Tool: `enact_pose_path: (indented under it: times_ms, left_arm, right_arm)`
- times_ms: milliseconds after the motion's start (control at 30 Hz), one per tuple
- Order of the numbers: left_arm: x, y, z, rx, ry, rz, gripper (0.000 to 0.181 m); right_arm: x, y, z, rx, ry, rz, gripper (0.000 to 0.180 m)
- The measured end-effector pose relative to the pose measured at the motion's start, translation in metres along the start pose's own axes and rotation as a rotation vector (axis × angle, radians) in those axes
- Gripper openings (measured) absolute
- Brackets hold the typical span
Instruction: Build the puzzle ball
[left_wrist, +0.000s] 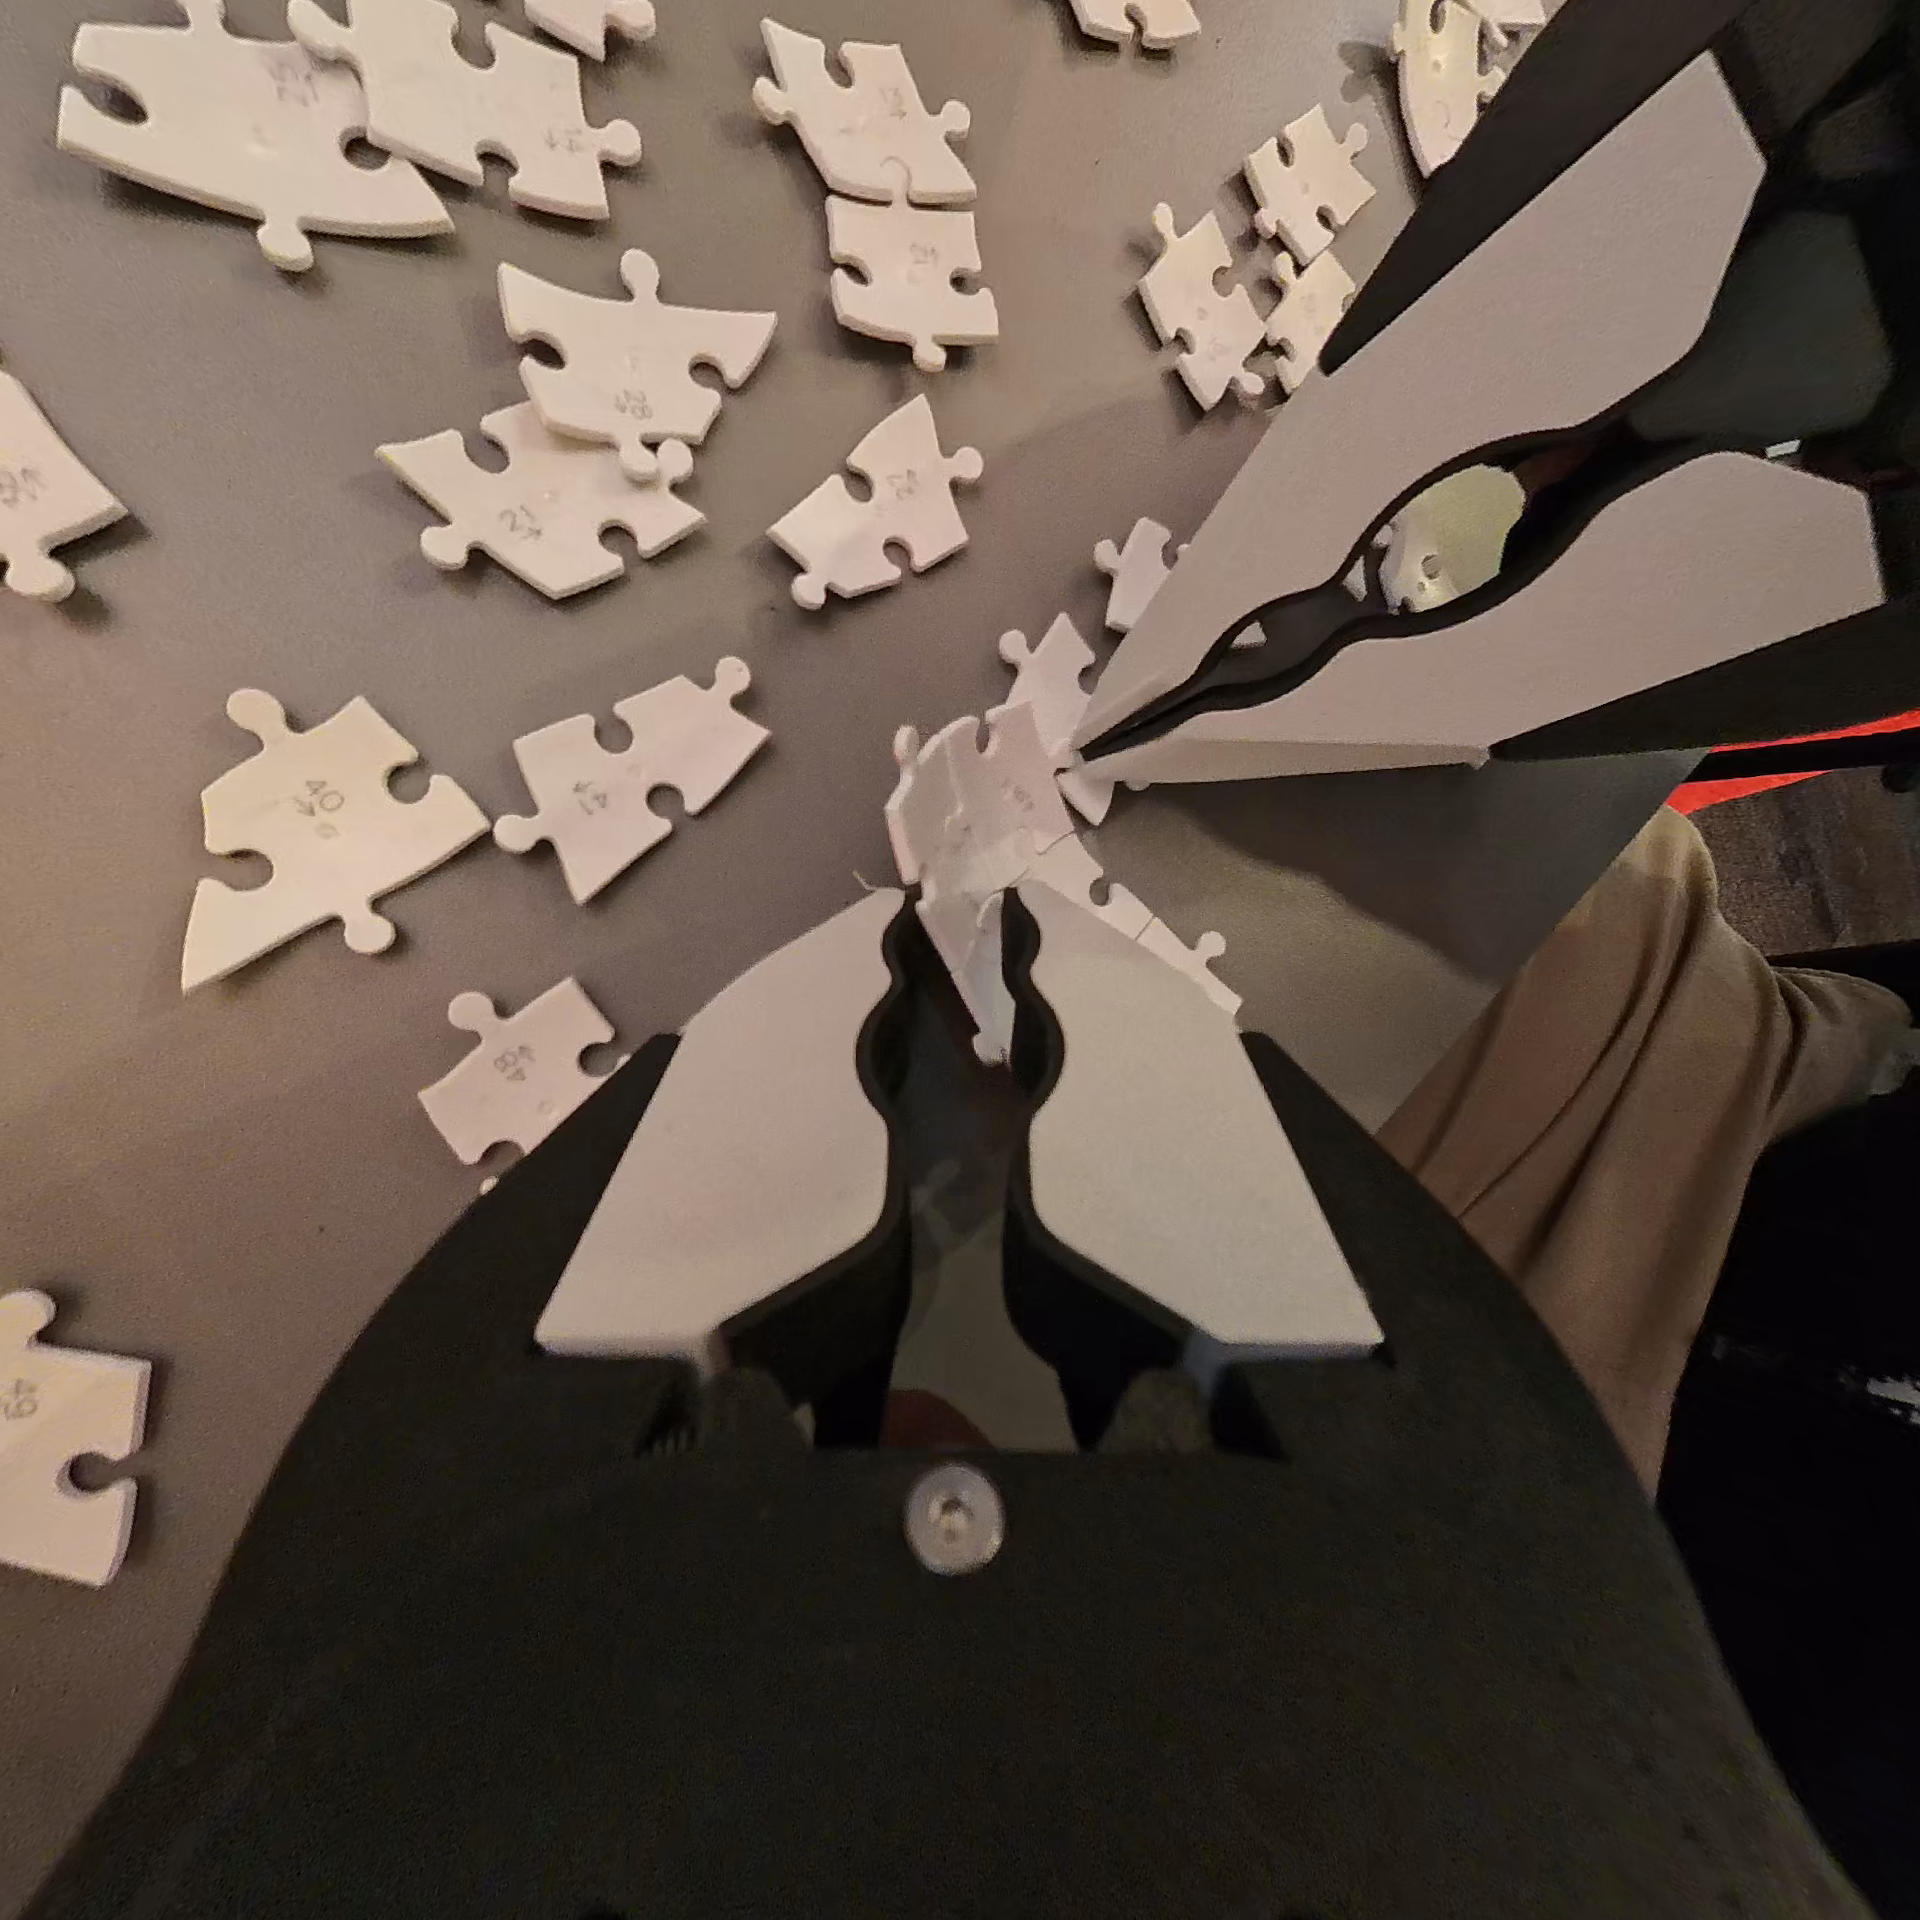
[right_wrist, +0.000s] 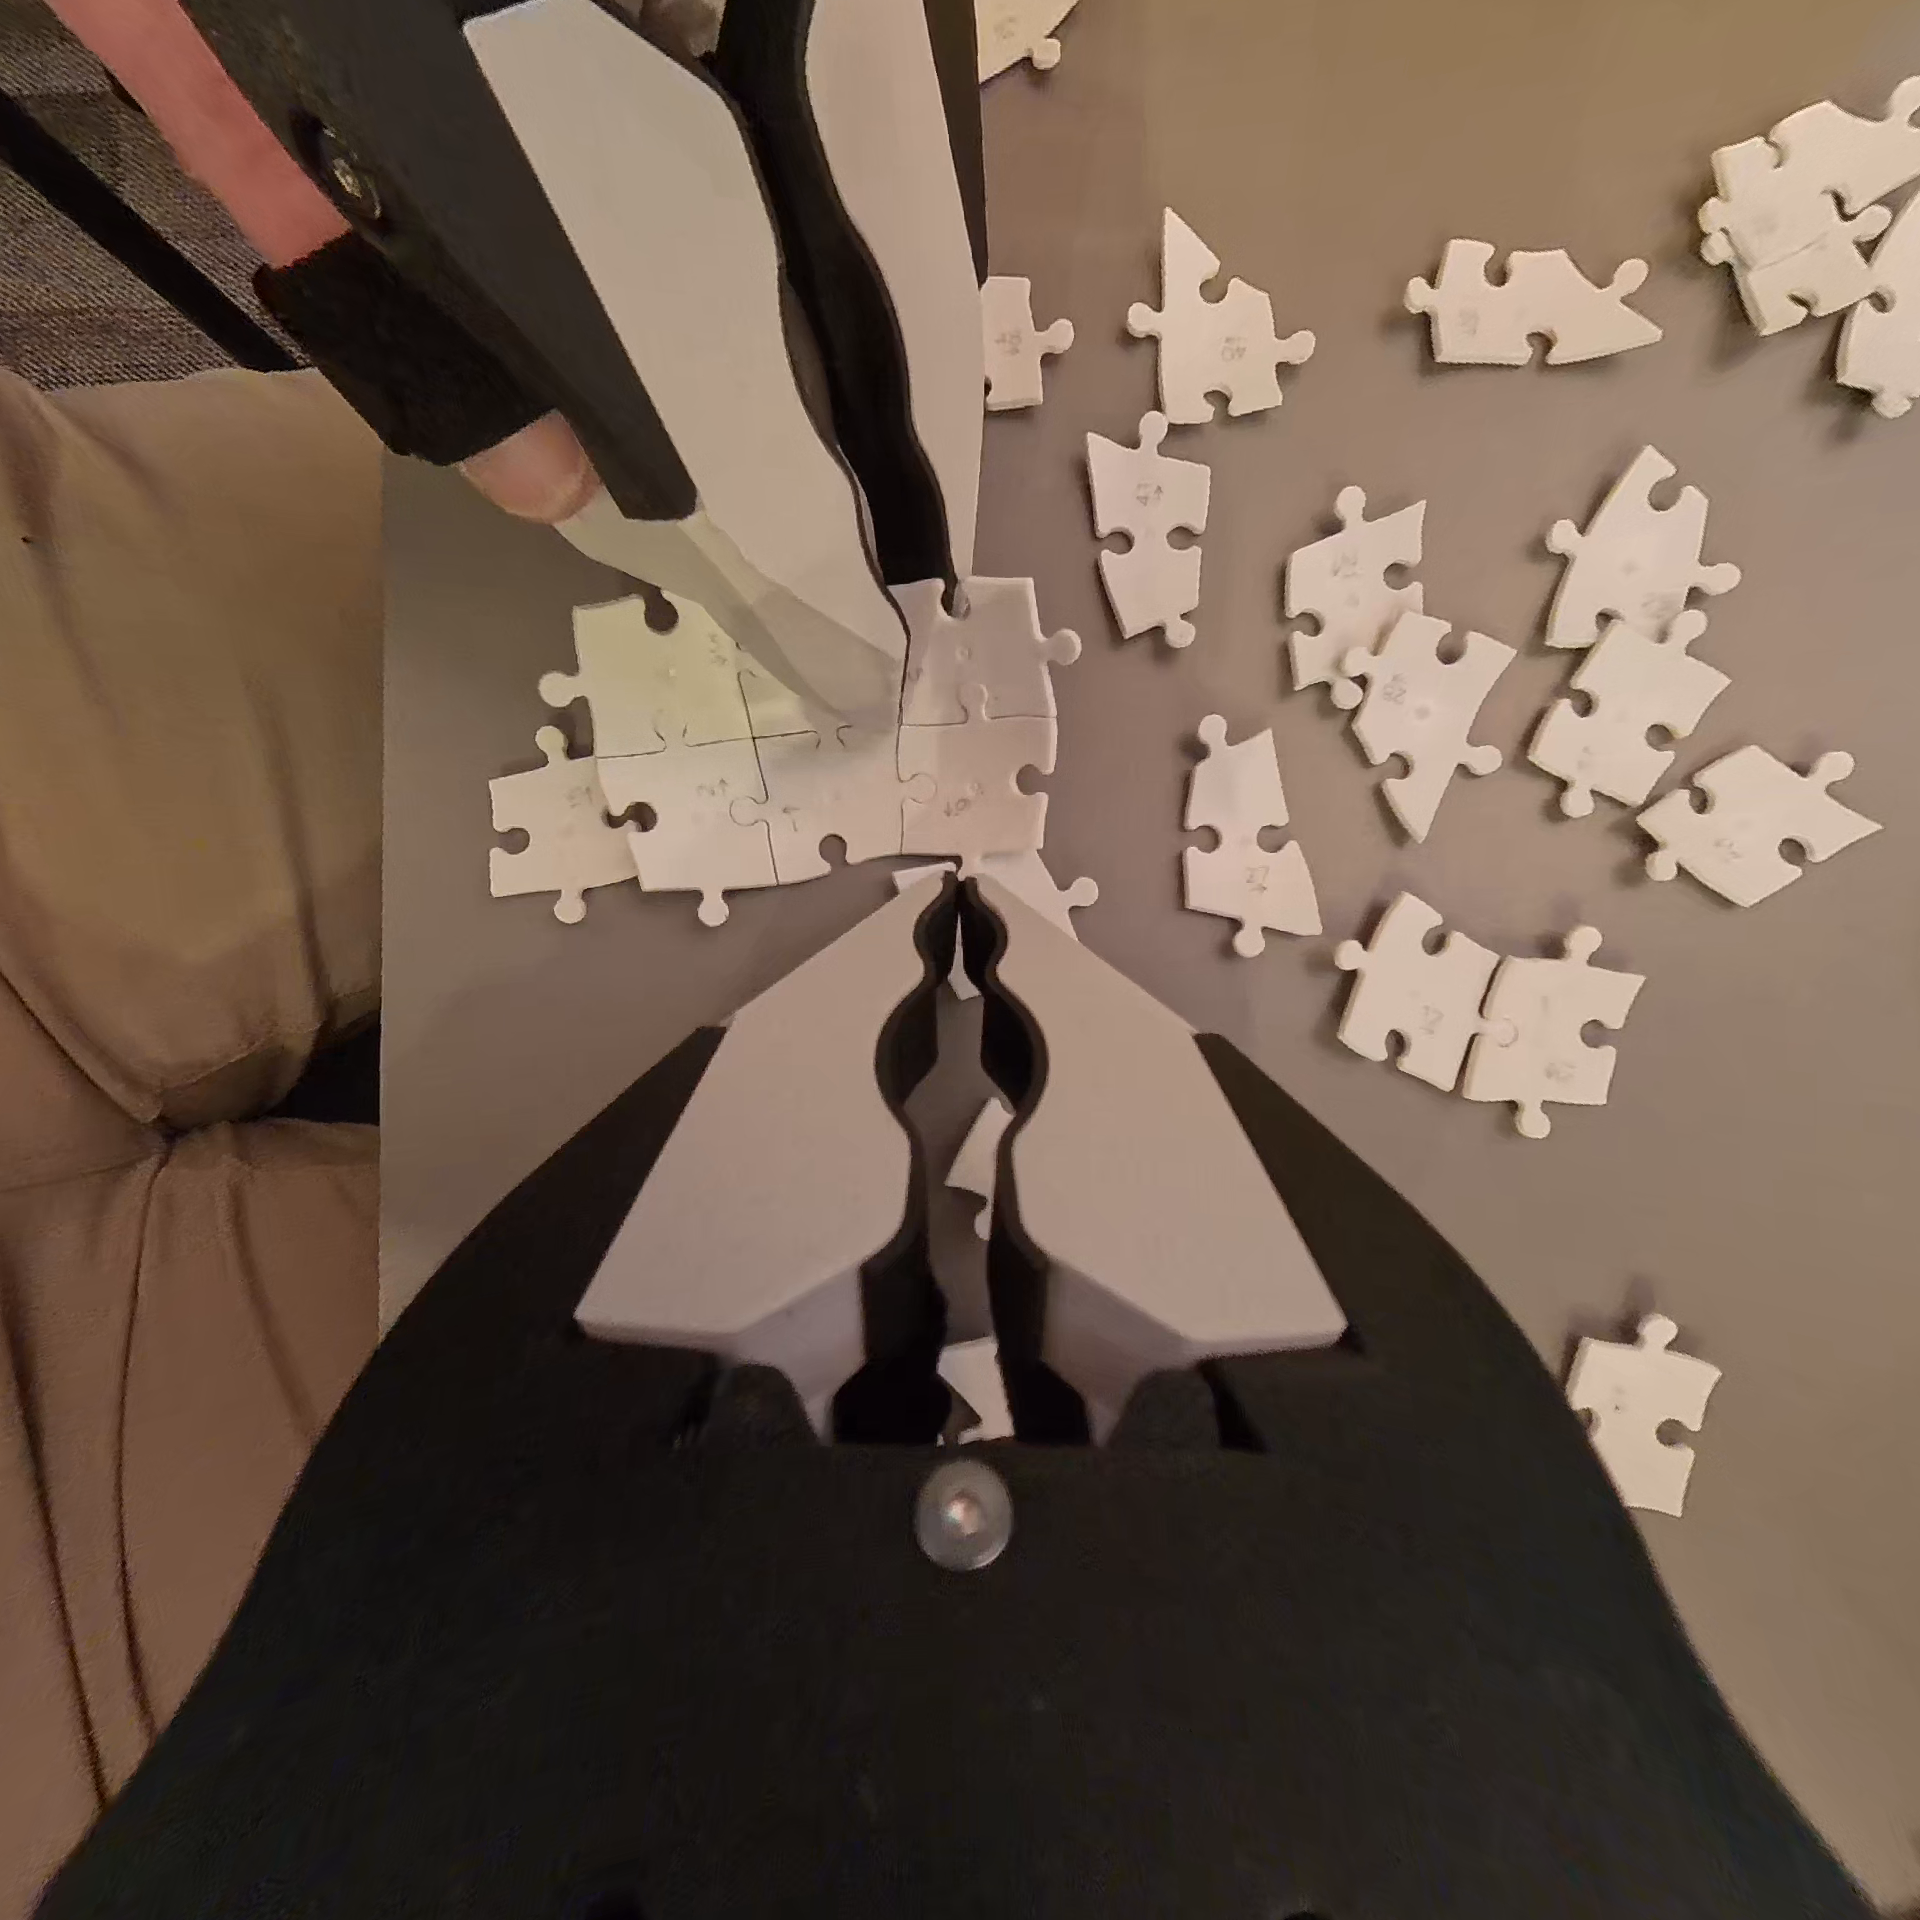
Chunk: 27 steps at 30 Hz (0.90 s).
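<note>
Right wrist view: the joined cluster of white puzzle pieces (right_wrist: 831, 758) sits near the grey table's (right_wrist: 1299, 208) edge. Your left gripper (right_wrist: 925, 597) pinches its far edge, jaws clamped on it. Your right gripper (right_wrist: 958, 883) meets the near edge, jaws closed on a piece there. Loose pieces (right_wrist: 1475, 1029) are scattered well apart beyond; tan trousers (right_wrist: 156, 779) beside the table.

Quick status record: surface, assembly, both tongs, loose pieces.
surface: grey table
assembly: joined white pieces, lifted at one end
left tongs: shut on the assembly's edge
right tongs: shut on the opposite edge
loose pieces: many, scattered flat, e.g. one; some joined in pairs
person: tan trousers at the table edge
</note>
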<state>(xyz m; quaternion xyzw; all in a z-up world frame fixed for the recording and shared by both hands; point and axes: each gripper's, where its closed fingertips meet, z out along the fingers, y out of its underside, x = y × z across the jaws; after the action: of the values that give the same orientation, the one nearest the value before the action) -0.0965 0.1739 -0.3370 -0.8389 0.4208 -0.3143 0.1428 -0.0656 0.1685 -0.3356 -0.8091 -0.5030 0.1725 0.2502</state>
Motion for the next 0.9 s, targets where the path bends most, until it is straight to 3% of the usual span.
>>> enact_pose_path:
  times_ms: [900]
  left_arm:
    - [-0.011,-0.008,-0.008,0.059,-0.031,0.014,0.021]
  right_arm:
    - [0.002,0.004,0.001,-0.016,-0.005,0.008,0.000]
